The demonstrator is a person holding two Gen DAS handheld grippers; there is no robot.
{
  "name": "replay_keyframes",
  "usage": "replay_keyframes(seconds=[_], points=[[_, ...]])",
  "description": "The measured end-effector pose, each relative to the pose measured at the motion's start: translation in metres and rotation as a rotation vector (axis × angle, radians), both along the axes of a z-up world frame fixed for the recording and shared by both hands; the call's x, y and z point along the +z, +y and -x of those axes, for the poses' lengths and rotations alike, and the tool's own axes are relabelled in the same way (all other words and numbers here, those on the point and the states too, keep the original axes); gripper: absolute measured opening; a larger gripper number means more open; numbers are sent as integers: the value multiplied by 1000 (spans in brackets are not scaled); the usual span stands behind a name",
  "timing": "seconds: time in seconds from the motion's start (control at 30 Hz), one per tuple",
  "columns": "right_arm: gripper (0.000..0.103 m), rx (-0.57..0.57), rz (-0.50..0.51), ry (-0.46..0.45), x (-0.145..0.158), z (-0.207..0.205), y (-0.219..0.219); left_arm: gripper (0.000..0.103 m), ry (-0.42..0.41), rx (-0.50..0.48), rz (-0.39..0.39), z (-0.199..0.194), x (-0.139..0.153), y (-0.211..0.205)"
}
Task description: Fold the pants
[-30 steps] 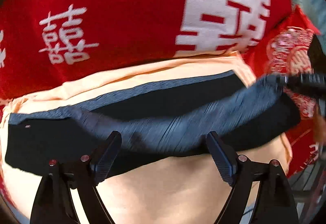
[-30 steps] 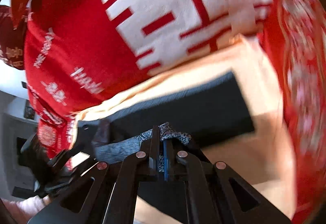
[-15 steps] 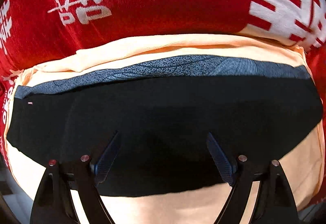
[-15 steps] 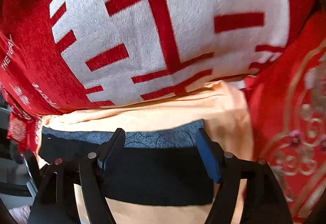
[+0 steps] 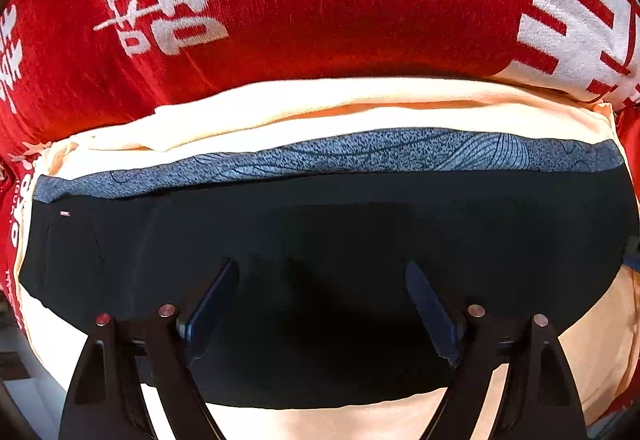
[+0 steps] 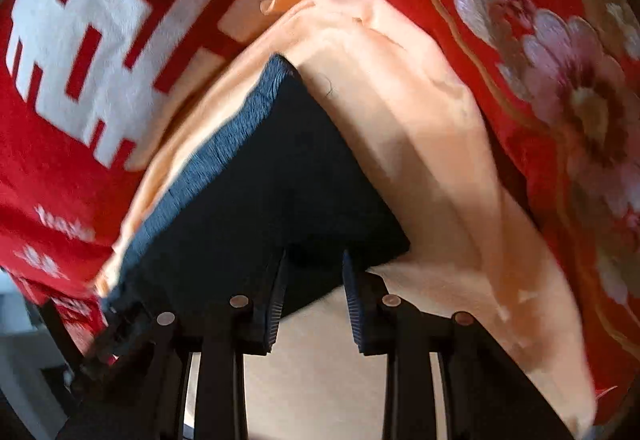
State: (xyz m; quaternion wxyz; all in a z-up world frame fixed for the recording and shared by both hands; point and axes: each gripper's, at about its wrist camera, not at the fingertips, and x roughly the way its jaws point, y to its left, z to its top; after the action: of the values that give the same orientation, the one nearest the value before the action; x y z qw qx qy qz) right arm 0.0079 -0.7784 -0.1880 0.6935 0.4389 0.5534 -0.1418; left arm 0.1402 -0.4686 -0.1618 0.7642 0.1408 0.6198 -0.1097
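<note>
The black pants [image 5: 320, 232] lie folded flat as a wide band on a peach cloth [image 5: 320, 108], with a grey-blue patterned inner strip [image 5: 360, 152] showing along the far edge. My left gripper [image 5: 322, 276] is open and empty, its fingers hovering over the near part of the pants. In the right wrist view the pants [image 6: 272, 192] show as a dark folded shape with the blue edge on the left. My right gripper [image 6: 314, 272] is partly open and empty, its fingertips at the near right corner of the pants.
A red blanket with large white characters [image 5: 280, 0] lies behind the peach cloth. A red embroidered floral fabric [image 6: 560, 80] lies to the right. The peach cloth [image 6: 440, 160] extends right of the pants. My left gripper's black frame [image 6: 80, 340] shows at lower left.
My right gripper let go of the pants edge, opened, then narrowed and swung to the right corner. The lifted fold came down flat. My left gripper stayed open and moved slightly closer.
</note>
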Motion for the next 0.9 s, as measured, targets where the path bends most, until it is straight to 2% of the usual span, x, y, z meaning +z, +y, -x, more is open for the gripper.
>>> replay_keyframes(seconds=[0.03,0.1,0.13,0.2,0.23,0.27,0.3,0.37,0.5,0.53,0.57,0.6,0.67,0.8,0.83,0.9], points=[[5,5,24,-16,4,-4,-1,86,-1,-1,-2,-1,-1,0],[4,20,104,-1,12,-10,-4,86,3,-8,-21,-2,-8,-2],[0,9,130,39,10,-8,-8,86,14,-15,-29,-3,-13,-2],[0,-38,94,72,7,3,-16,86,34,-11,-61,-5,-21,-1],[2,-25,112,72,12,3,-15,86,41,1,-47,-8,-20,1],[9,15,152,51,21,-1,-10,86,25,10,-23,-10,-15,3],[11,70,184,18,30,-8,-3,86,-5,15,-10,-13,-9,4],[26,183,208,-28,37,-30,10,86,-55,18,-6,-23,-3,4],[27,289,213,-39,18,-79,27,86,-20,87,-37,-51,-28,13],[27,317,236,-22,8,-90,30,89,-13,121,-44,-59,-39,18],[26,346,275,6,-2,-97,30,95,-11,144,-31,-63,-44,21],[22,360,298,26,-11,-103,29,96,-19,177,-15,-67,-47,25],[21,344,314,-13,-15,-104,21,97,-4,214,9,-78,-53,29],[22,298,280,9,-12,-106,7,97,-34,218,-20,-90,-45,33],[26,304,296,22,-7,-106,8,97,-44,227,-13,-91,-39,36],[26,345,313,1,4,-107,20,97,-74,232,5,-91,-27,46]])
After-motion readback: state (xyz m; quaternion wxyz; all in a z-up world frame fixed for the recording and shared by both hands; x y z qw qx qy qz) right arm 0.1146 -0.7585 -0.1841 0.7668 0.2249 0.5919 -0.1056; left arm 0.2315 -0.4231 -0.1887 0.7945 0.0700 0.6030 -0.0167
